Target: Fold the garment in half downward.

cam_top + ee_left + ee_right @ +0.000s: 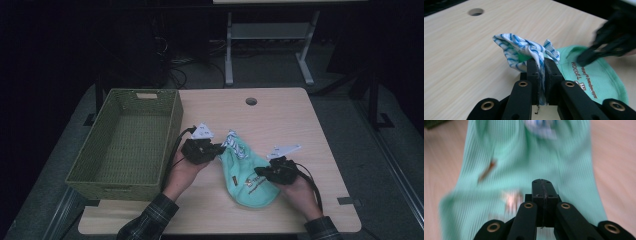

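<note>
The left gripper point(541, 67) has its jaws closed on a fold of the striped cloth point(524, 50). The right gripper point(543, 188) has its jaws pressed together over the green bag point(524, 162); whether they pinch it I cannot tell. Both fabrics look light, soft and limp, so an edge or fold seems best to grip. They lie mid-table point(280, 115), right of the woven basket point(172, 125).
</note>
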Available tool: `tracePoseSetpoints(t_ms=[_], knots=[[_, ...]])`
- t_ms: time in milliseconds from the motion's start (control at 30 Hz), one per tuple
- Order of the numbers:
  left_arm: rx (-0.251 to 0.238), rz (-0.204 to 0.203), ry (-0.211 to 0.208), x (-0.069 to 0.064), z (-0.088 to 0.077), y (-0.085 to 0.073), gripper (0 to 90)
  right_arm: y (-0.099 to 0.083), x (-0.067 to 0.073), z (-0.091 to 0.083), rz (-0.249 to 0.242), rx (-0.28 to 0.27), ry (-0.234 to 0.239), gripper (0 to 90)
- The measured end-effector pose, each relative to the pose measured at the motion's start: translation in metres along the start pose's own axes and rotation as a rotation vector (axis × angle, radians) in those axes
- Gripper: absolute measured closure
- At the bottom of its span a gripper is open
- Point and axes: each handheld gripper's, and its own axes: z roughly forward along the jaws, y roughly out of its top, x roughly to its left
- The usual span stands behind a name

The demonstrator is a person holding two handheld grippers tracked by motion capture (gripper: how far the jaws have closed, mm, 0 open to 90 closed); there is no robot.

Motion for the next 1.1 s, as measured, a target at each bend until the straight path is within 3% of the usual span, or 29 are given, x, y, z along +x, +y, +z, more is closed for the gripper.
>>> tracePoseSetpoints(t_ms=[167,400,767,900,1100], knots=[[0.0,-0.006,0.035,0.006,-0.005,-0.001,83.7,-0.022,0.001,-0.016,0.011,0.006,0.011,89.7],[-0.004,-0.001,0.028,0.005,-0.006,0.0,83.7,-0.035,0.007,-0.011,0.01,0.054,0.02,89.7],[-0.035,0.028,-0.069,-0.009,-0.01,0.009,83.6,-0.033,0.009,-0.008,0.005,0.066,0.006,89.7],[-0.027,0.074,-0.112,-0.018,-0.008,0.013,83.6,-0.033,0.008,-0.008,0.008,0.065,0.009,89.7],[-0.02,0.096,-0.164,-0.03,-0.001,0.014,83.6,-0.033,0.008,-0.008,0.015,0.065,0.01,89.8]])
